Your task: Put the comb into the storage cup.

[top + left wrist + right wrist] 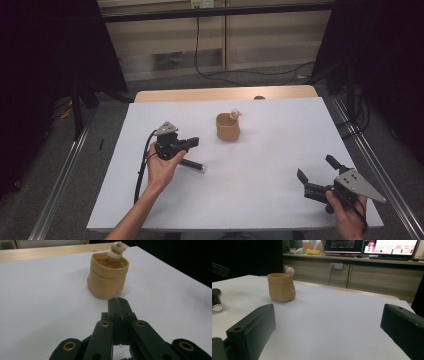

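A tan pot [227, 127] shaped like a soft bag stands upright at the middle back of the white table [260, 165], with a small pale figurine [233, 114] on its rim. My left gripper [195, 142] is shut and empty, pointing right, a short way left of the pot [107, 277]; its jaws [118, 301] meet just short of it. A black rod with a silver tip [193, 165] lies under the left hand. My right gripper [315, 168] is open at the front right, its jaws [327, 312] wide apart and aimed toward the pot [281, 287].
A wooden strip [225, 94] runs along the table's far edge. Metal rails [372, 160] flank both sides, and cables lie on the floor behind. Monitors [372, 246] sit on a counter beyond. The rod's silver end [217, 306] shows at the left of the right gripper view.
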Motion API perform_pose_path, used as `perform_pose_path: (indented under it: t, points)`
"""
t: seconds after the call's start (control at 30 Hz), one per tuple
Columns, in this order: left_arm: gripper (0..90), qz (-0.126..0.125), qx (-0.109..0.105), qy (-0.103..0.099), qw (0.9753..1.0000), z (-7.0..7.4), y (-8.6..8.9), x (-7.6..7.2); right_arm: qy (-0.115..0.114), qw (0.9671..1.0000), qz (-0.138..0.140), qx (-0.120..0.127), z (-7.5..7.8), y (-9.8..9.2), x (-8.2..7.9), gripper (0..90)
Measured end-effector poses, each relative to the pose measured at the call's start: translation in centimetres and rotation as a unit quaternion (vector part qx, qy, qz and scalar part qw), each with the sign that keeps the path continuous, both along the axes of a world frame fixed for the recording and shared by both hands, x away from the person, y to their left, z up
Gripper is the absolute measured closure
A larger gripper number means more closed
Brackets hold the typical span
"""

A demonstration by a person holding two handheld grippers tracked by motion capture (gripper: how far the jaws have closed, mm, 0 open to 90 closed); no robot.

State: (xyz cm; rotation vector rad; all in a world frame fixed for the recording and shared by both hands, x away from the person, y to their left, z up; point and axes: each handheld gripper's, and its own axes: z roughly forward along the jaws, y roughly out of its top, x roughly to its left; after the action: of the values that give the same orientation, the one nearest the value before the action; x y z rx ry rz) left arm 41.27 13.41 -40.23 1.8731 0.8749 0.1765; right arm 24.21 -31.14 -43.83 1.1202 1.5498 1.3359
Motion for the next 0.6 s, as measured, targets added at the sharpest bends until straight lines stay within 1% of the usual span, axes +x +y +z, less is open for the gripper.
perform_pose_path:
  t: [0.03, 0.07, 0.1, 0.13, 0.2, 0.27, 0.37, 0.4, 0.43, 0.47, 0.5, 0.57, 0.6]
  points:
    - [90.0, -0.001, 0.010, 0.002, 1.0000, -0.2, -0.1, -0.1, 0.002, 1.0000, 0.001, 0.001, 0.0, 0.0, 0.0, 0.0]
    - [90.0, -0.003, 0.020, -0.002, 0.9998, -0.2, -0.1, -0.2, 0.002, 1.0000, 0.001, 0.001, 0.0, 0.0, 0.0, 0.0]
    - [90.0, -0.005, 0.016, 0.003, 0.9999, -0.3, 0.0, -0.1, 0.001, 1.0000, 0.002, 0.001, 0.0, 0.1, 0.0, 0.0]
    - [90.0, -0.005, 0.016, 0.003, 0.9999, -0.3, 0.0, -0.1, 0.001, 1.0000, 0.004, 0.000, 0.0, 0.1, 0.0, 0.0]
    - [90.0, -0.005, 0.026, 0.005, 0.9996, -0.6, -0.1, -0.1, 0.001, 1.0000, 0.002, 0.000, 0.0, 0.1, 0.0, 0.0]
    - [90.0, -0.011, 0.034, 0.018, 0.9992, -1.0, -0.1, 0.1, 0.000, 1.0000, 0.002, 0.000, 0.0, 0.1, -0.1, 0.0]
    - [90.0, -0.012, 0.035, 0.022, 0.9991, -0.9, 0.0, 0.1, 0.000, 1.0000, 0.002, -0.001, 0.0, 0.1, -0.1, 0.0]
    - [90.0, -0.012, 0.039, 0.023, 0.9989, -0.9, 0.0, 0.1, 0.002, 1.0000, 0.003, -0.001, 0.0, 0.1, 0.0, 0.0]
    - [90.0, -0.014, 0.044, 0.026, 0.9986, -1.0, 0.0, 0.1, 0.002, 1.0000, 0.003, -0.001, 0.0, 0.1, 0.0, 0.0]
    - [90.0, -0.018, 0.055, 0.034, 0.9977, -1.4, -0.3, 0.0, 0.002, 1.0000, 0.002, -0.002, 0.0, 0.1, 0.0, 0.0]
    - [90.0, -0.018, 0.055, 0.034, 0.9977, -1.4, -0.3, 0.0, 0.002, 1.0000, 0.002, -0.002, 0.0, 0.1, 0.0, 0.0]
    - [90.0, -0.025, 0.062, 0.037, 0.9971, -1.6, -0.5, 0.0, 0.003, 1.0000, 0.002, -0.002, 0.0, 0.1, 0.0, 0.0]
    - [90.0, -0.027, 0.059, 0.038, 0.9972, -1.7, -0.6, 0.0, 0.001, 1.0000, 0.002, -0.002, 0.0, 0.1, 0.0, 0.0]
